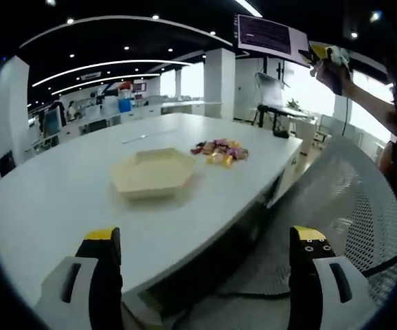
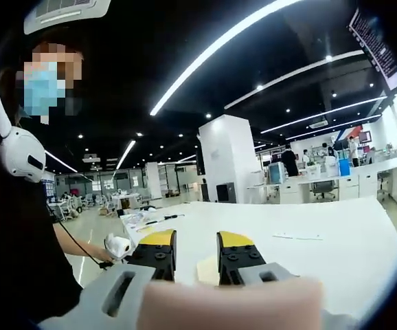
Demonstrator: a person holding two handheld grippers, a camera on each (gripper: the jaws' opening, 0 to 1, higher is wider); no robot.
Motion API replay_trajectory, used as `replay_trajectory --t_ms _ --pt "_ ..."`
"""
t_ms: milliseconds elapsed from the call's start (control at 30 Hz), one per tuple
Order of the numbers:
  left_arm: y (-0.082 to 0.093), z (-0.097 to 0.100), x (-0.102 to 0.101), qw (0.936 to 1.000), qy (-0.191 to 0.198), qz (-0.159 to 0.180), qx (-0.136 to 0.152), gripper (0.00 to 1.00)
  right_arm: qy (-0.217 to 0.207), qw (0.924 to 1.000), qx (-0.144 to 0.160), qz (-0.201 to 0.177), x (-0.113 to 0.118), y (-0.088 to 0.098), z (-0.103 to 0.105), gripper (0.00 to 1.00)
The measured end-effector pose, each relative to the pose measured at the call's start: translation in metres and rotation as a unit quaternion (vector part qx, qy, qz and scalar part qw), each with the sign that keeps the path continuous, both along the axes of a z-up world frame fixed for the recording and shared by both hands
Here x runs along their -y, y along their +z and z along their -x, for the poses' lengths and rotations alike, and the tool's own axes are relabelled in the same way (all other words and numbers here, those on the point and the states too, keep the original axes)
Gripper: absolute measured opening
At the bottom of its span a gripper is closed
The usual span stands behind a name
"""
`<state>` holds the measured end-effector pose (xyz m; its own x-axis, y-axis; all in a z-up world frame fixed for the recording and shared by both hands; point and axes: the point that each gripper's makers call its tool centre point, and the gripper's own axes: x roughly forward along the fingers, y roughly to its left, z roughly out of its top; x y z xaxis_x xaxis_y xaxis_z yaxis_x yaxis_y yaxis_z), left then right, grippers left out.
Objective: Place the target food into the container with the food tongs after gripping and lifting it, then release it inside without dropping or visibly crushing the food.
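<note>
Here, the small wrapped candies (image 1: pixel 220 152) are seen heaped on the white table (image 1: pixel 61 199) just right of the hexagonal tray (image 1: pixel 150 172), probably light and slippery, best pinched across the middle; tongs cannot be made out.

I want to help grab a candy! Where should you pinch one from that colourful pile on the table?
Probably a loose wrapped piece at the edge of the candy pile, from above, pinching across its narrow middle. The pieces look small and heaped together, so an outer one frees easiest. The hexagonal tray sits just beside it.
</note>
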<state>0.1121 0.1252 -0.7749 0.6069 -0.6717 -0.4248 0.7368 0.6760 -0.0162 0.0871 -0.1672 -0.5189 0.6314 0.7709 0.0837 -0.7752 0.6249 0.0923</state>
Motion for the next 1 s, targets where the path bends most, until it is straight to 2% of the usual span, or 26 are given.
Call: replay_trajectory --t_ms 133,200,533,733,1000 --pt "-0.002 0.001 -0.001 1.0 0.001 -0.002 -0.007 0.94 0.016 0.9995 -0.015 0.025 -0.007 -0.011 -0.01 0.22" --pt "-0.002 0.001 -0.001 1.0 0.001 -0.002 -0.007 0.94 0.022 0.9981 -0.028 0.049 -0.01 -0.021 -0.017 0.22" --pt "-0.002 0.007 0.005 0.9998 -0.012 0.009 -0.011 0.96 0.048 0.9898 -0.046 0.126 -0.013 -0.059 -0.049 0.22" --pt "-0.001 0.005 0.004 0.9998 -0.007 0.013 -0.01 0.97 0.058 0.9873 -0.05 0.14 -0.011 -0.077 -0.068 0.22" --pt "0.001 0.001 0.001 0.9999 0.005 0.015 -0.004 0.97 0.058 0.9856 -0.071 0.142 -0.004 -0.114 -0.098 0.22"
